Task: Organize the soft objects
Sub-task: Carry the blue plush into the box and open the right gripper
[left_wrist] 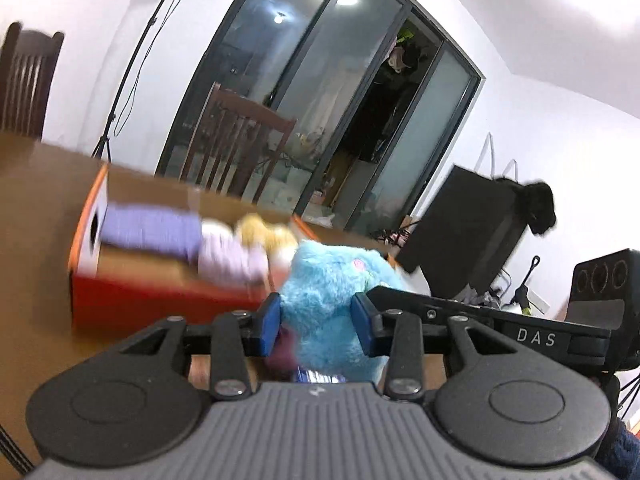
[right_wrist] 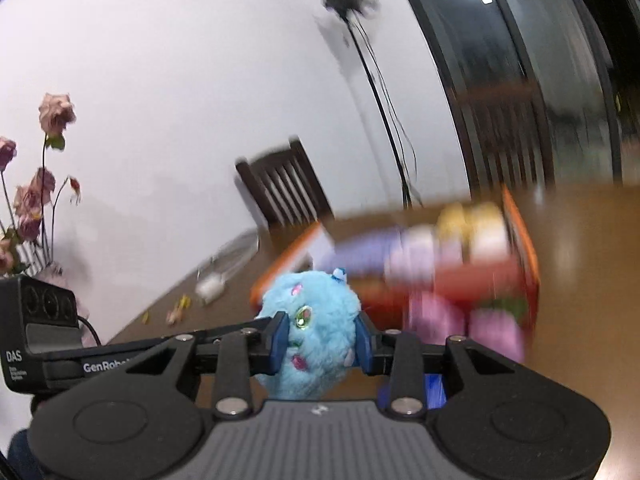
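Note:
A fluffy light-blue plush toy (left_wrist: 324, 300) is held between the blue pads of my left gripper (left_wrist: 318, 326). The same blue plush (right_wrist: 316, 332) also sits between the pads of my right gripper (right_wrist: 322, 342), so both grippers are shut on it above the wooden table. Behind it an orange box (left_wrist: 160, 292) holds a purple soft item (left_wrist: 152, 228), a lilac one and a yellow plush (left_wrist: 264, 232). The box (right_wrist: 524, 256) is blurred in the right wrist view, with pink soft things (right_wrist: 436, 316) in front of it.
The brown table (left_wrist: 36, 240) carries a white object (right_wrist: 212, 286) and small scraps at its far side. Dark wooden chairs (left_wrist: 236, 144) stand behind the table. A lamp stand (right_wrist: 380, 92), dried flowers (right_wrist: 40, 184) and glass sliding doors are around.

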Available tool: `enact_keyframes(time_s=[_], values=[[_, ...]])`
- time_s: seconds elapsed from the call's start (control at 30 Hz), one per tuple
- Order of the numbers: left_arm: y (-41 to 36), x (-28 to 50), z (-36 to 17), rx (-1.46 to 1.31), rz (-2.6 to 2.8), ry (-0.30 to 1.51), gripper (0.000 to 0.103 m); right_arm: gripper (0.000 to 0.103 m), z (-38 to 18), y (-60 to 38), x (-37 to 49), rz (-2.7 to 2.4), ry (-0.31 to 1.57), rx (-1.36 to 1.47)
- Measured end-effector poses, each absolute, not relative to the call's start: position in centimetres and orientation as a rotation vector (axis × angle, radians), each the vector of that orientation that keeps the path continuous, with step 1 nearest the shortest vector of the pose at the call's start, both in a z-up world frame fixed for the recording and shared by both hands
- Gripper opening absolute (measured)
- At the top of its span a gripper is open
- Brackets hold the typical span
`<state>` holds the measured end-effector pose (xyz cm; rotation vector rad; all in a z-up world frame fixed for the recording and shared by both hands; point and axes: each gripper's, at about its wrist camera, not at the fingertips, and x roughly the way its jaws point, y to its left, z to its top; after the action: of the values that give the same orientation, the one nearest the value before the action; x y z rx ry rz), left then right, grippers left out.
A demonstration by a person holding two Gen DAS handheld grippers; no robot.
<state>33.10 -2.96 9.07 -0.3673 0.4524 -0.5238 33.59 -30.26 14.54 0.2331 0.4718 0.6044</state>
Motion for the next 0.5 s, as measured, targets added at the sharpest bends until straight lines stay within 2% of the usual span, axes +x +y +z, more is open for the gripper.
enact_keyframes(time_s=[0.1, 0.27, 0.43, 0.5], values=[[-2.5, 39.1, 9.8, -0.365, -0.516, 0.502, 0.038, 0.034, 15.9, -29.6, 39.2, 0.591, 0.491, 0.233], [-2.7, 47.0, 6.8, -0.39, -0.492, 0.65, 0.038, 0.034, 13.8, -28.9, 48.1, 0.522, 0.642, 0.317], [-3.6, 48.8, 4.0, -0.328, -0.464, 0.748, 0.041, 0.034, 10.4, -27.9, 52.1, 0.411, 0.835, 0.303], [-3.7, 48.7, 3.5, -0.32, -0.465, 0.736, 0.041, 0.033, 9.2, -27.3, 52.1, 0.397, 0.873, 0.258]])
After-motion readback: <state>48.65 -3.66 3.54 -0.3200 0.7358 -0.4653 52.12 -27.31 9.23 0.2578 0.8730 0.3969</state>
